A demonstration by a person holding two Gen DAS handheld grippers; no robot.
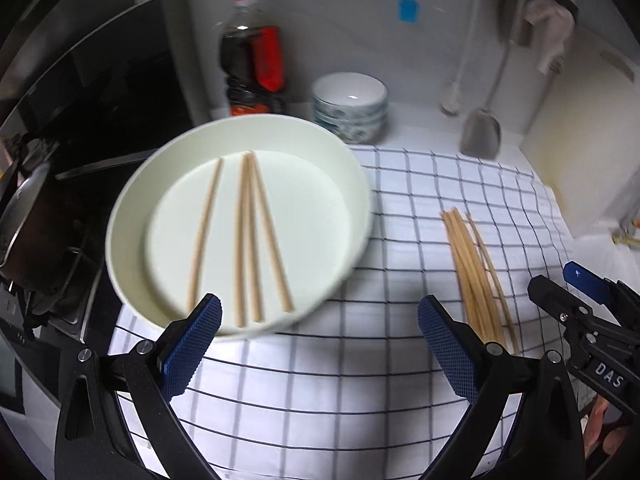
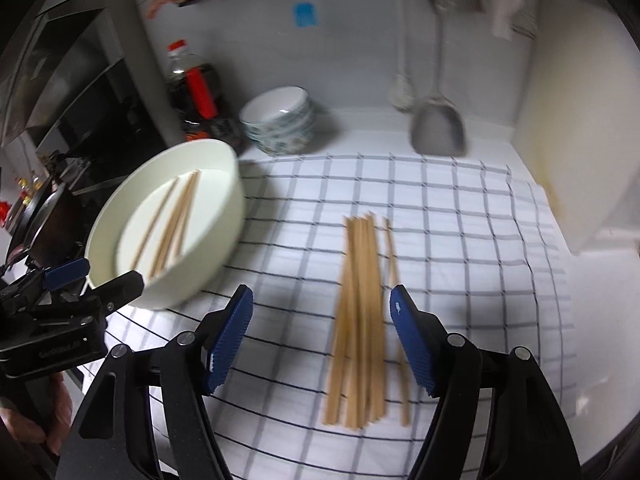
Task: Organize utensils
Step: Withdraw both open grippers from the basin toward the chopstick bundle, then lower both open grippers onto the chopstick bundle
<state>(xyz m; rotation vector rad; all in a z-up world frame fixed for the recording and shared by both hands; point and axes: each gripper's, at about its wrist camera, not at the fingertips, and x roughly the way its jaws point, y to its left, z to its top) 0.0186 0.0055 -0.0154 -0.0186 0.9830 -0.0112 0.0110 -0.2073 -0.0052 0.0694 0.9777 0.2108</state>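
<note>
Chopsticks split between a white dish and a checked cloth, both claws spread wide and empty.

The checked cloth [image 2: 460,240] covers the counter; the round white dish [image 1: 132,216] sits at its left edge, with four chopsticks [image 1: 248,236] lying inside. A loose bundle of chopsticks [image 2: 360,304] lies on the cloth well right of the dish. The left gripper [image 1: 320,344] hovers just before the dish, the right gripper [image 2: 322,340] just over the bundle's near ends, neither touching anything.
</note>
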